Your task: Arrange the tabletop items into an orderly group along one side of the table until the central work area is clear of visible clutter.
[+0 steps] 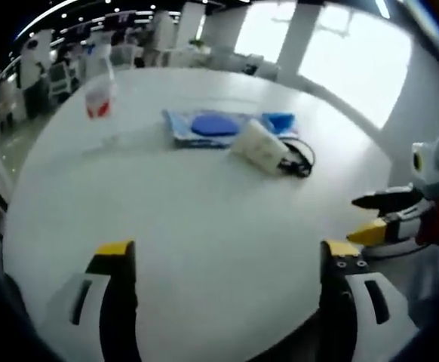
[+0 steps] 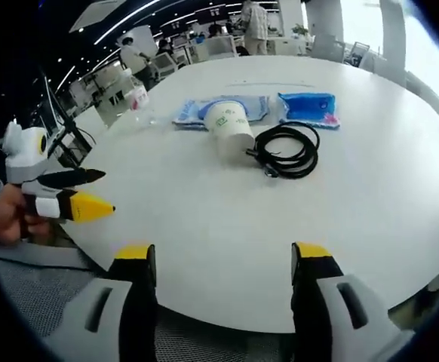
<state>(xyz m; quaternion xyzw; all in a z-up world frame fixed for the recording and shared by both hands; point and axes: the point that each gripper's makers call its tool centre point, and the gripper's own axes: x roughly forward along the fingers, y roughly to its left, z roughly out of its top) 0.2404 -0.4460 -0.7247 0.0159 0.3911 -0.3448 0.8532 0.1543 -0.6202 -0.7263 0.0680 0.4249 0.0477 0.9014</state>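
A white paper cup (image 1: pixel 259 145) (image 2: pixel 228 128) lies on its side on the white round table (image 1: pixel 204 219) (image 2: pixel 227 219). A coiled black cable (image 1: pixel 299 158) (image 2: pixel 287 154) rests beside it. Behind them lie a flat blue-and-white pack (image 1: pixel 204 124) (image 2: pixel 204 109) and a smaller blue pack (image 1: pixel 280 119) (image 2: pixel 308 108). A clear bottle with a red label (image 1: pixel 99 83) (image 2: pixel 138 98) stands apart from them. My left gripper (image 1: pixel 227 253) (image 2: pixel 102 191) is open above the near table edge, holding nothing. My right gripper (image 2: pixel 223 256) (image 1: pixel 355 220) is open too, its jaws over the table's rim.
A hand (image 2: pixel 4 215) holds the left gripper off the table's side. Chairs and desks (image 2: pixel 114 75) stand beyond the far edge, with a person (image 2: pixel 253 23) at the back. Bright windows (image 1: pixel 355 60) line one wall. Bare tabletop lies between the grippers and the items.
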